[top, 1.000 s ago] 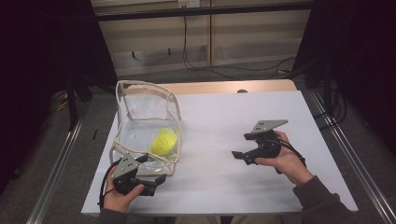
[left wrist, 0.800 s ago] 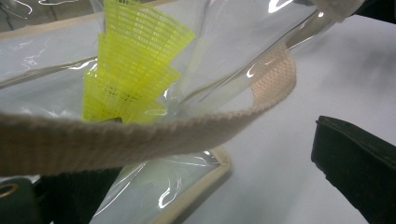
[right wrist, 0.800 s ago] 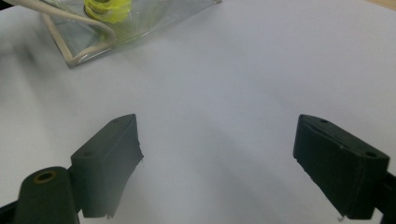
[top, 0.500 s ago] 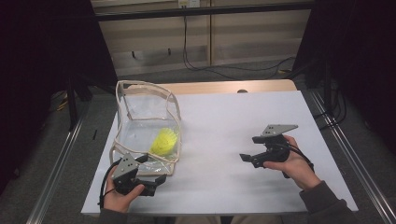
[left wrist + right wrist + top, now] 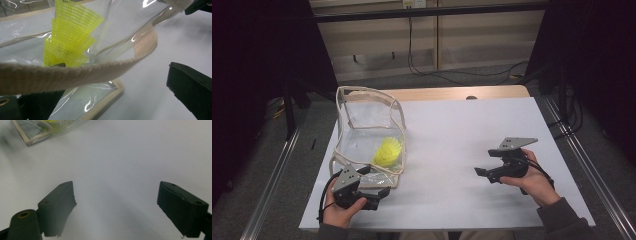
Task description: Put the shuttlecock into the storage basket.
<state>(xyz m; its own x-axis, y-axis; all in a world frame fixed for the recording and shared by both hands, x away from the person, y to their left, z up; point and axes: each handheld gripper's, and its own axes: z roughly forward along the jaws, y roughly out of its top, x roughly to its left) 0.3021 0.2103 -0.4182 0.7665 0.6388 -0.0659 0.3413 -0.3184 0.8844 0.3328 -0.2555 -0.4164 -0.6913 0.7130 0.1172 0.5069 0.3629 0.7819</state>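
Webbing on the clear plastic pouch with cream fabric edging (image 5: 367, 131) crosses the left gripper view, where that cream strap (image 5: 75, 72) lies between the two black jaws; these stand apart, and whether either pad presses the strap I cannot tell. The left gripper (image 5: 362, 192) sits at the pouch's near corner in the high view, on the white tabletop (image 5: 452, 135). Inside the pouch, toward its near right side, lies a yellow plastic mesh shuttlecock (image 5: 388, 151) (its ribbed skirt shows close up behind the strap). The right gripper (image 5: 484, 172) is well apart from the pouch, off to its right, held low over bare white surface by the person's hand. Its jaws are spread wide with nothing between them, pointing toward the pouch's corner.
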